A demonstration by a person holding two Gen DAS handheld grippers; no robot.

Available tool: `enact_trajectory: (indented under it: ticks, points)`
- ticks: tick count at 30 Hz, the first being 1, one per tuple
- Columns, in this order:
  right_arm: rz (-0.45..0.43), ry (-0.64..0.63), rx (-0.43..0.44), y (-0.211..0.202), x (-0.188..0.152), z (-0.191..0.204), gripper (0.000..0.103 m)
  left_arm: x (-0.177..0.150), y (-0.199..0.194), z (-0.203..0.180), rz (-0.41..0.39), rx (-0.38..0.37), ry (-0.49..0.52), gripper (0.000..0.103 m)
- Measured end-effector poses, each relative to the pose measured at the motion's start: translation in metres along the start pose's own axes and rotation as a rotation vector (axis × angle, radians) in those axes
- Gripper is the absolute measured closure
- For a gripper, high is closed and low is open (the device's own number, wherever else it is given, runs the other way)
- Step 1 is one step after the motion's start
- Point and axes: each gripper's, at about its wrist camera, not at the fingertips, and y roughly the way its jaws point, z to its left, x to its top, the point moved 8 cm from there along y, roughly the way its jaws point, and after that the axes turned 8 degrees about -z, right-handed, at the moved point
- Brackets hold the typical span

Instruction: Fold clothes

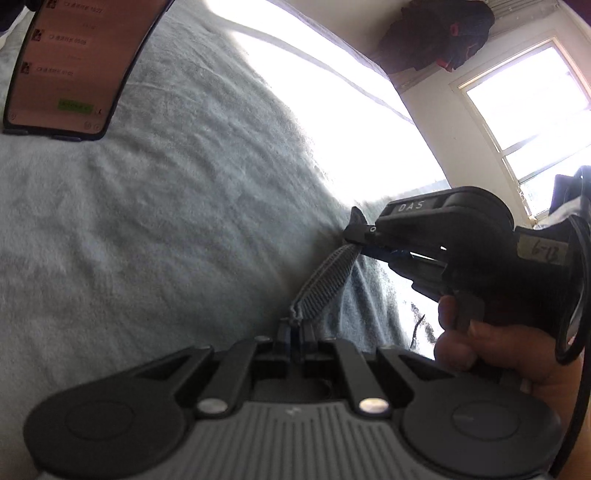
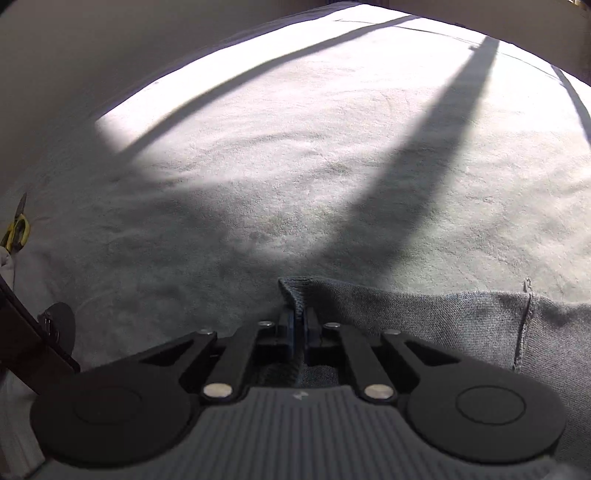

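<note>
A grey knit garment [image 2: 424,317] lies on the pale blue-grey blanket [image 2: 295,166] of a bed. My right gripper [image 2: 299,325] is shut on the garment's folded edge, which spreads to the right. In the left wrist view my left gripper [image 1: 295,328] is shut on the end of the garment's ribbed band [image 1: 325,280]. The band stretches taut up to my right gripper [image 1: 356,230], which pinches its other end. A hand [image 1: 480,347] holds the right gripper's handle.
A phone [image 1: 74,62] with a lit screen stands over the blanket [image 1: 166,221] at upper left. Yellow-handled scissors [image 2: 16,230] lie at the bed's left edge. A dark garment [image 1: 439,33] hangs by a bright window [image 1: 528,122].
</note>
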Motion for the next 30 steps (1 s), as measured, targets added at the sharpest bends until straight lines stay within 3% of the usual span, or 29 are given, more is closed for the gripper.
enact_trajectory:
  ticks: [4, 7, 13, 16, 30]
  points:
    - [-0.074, 0.129, 0.041, -0.027, 0.007, -0.031, 0.098, -0.004, -0.013, -0.012, -0.036, -0.067, 0.057, 0.1]
    - [-0.12, 0.208, 0.053, -0.049, 0.01, -0.054, 0.098, -0.009, -0.017, -0.037, -0.051, -0.162, 0.138, 0.1]
    - [-0.201, 0.305, 0.027, -0.085, 0.005, -0.098, 0.098, -0.041, -0.028, -0.082, -0.016, -0.356, 0.296, 0.1]
    - [-0.23, 0.345, 0.01, -0.103, -0.003, -0.119, 0.098, -0.056, -0.028, -0.097, 0.012, -0.417, 0.342, 0.1]
    - [-0.275, 0.436, -0.094, -0.152, -0.055, -0.194, 0.098, -0.139, -0.011, -0.133, 0.162, -0.497, 0.526, 0.1]
